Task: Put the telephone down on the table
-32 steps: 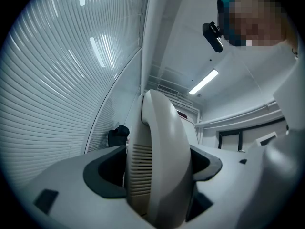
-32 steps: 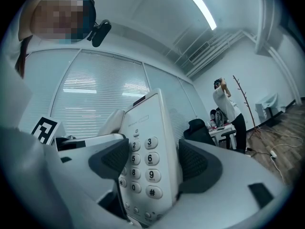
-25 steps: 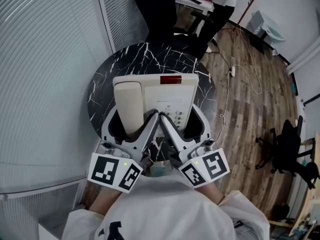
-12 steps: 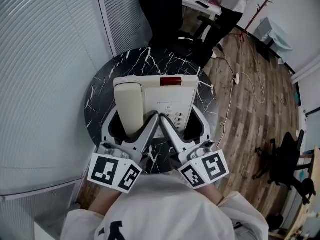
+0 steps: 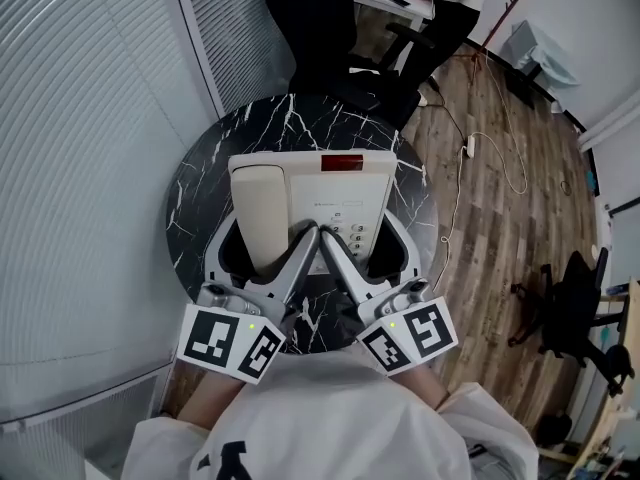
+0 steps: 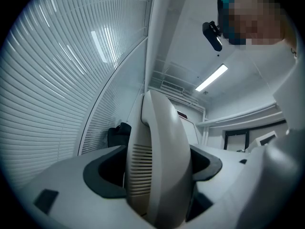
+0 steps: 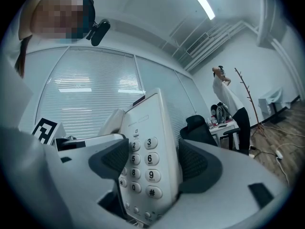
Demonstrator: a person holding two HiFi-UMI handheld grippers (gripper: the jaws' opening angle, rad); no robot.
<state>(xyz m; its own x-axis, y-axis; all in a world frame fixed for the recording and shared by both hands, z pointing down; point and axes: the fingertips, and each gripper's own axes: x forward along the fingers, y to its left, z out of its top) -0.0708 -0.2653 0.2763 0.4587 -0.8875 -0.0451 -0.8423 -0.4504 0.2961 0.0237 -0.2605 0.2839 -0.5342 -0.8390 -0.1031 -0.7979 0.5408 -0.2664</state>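
Black marble round table (image 5: 200,208) sits below the work, slatted blinds on the left, wood floor (image 5: 500,208) on the right.

Nearest is the person's white top, then the two marker cubes. Left gripper (image 5: 262,244) is clamped on the handset (image 6: 159,161); its own view shows both pads pressed to the handset's sides. Right gripper (image 5: 366,240) is closed on the keypad side of the telephone (image 5: 335,193), number keys sitting between its pads in the right gripper view. The telephone lies over the middle of the table, near edge toward the person, red strip (image 5: 342,160) at the far edge. No view settles whether its base touches the marble or hangs just above it.

Likely risks:
- The left jaws seem to hold the handset, not the base. If the handset is only resting in its cradle, the base weight falls mainly on the right gripper and could sag or twist on the way down.
- Releasing one side first could tip the unit or knock the handset off its cradle.
- The table is small and its near rim is hidden under the grippers, so a landing too close to the person could overhang.
- Opening before contact would drop hard plastic onto stone.

Beyond the table stands a black office chair (image 5: 330,28). A white cable (image 5: 480,158) trails over the floor on the right, and another person stands by a desk at the far end, well apart from the work.
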